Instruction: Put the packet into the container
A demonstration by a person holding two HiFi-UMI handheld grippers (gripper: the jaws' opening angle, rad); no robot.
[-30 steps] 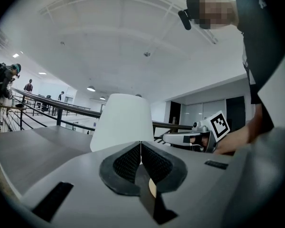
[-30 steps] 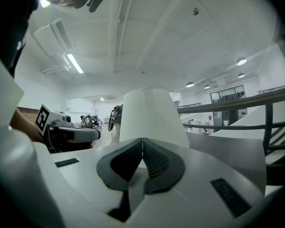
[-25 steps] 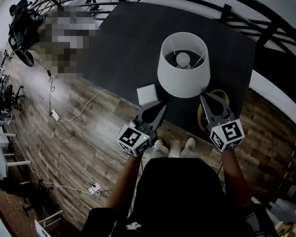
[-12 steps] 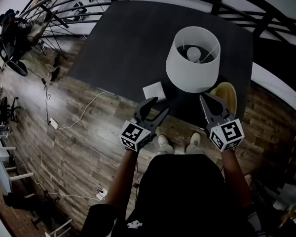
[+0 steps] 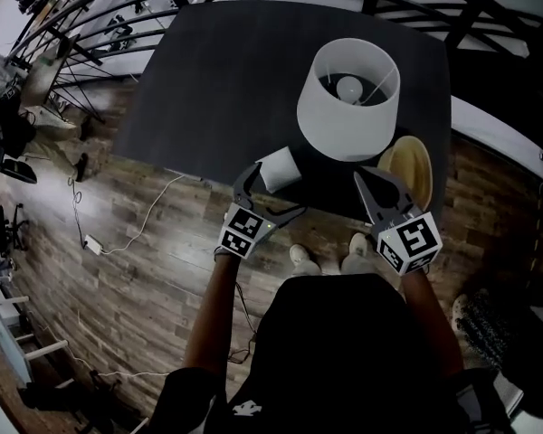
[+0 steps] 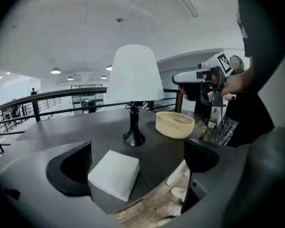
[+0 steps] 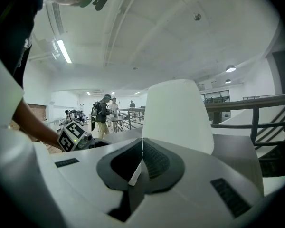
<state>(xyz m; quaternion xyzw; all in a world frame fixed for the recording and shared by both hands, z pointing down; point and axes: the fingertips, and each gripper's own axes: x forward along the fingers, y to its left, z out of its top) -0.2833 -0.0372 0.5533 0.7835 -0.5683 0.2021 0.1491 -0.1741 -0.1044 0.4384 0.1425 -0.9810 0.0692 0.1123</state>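
At the near edge of the dark table, just left of centre in the head view, my left gripper has dropped from the floor side to table level. Its jaws have just been opening and now stand wide apart around the white packet. The packet lies flat on the table, close against the jaw on the left of the left gripper view and clear of the other, so nothing is gripped yet. My right gripper hangs with its jaws together and empty. The tan bowl sits lower right of the lamp, well apart from the packet. I judge that closing on the packet comes next.
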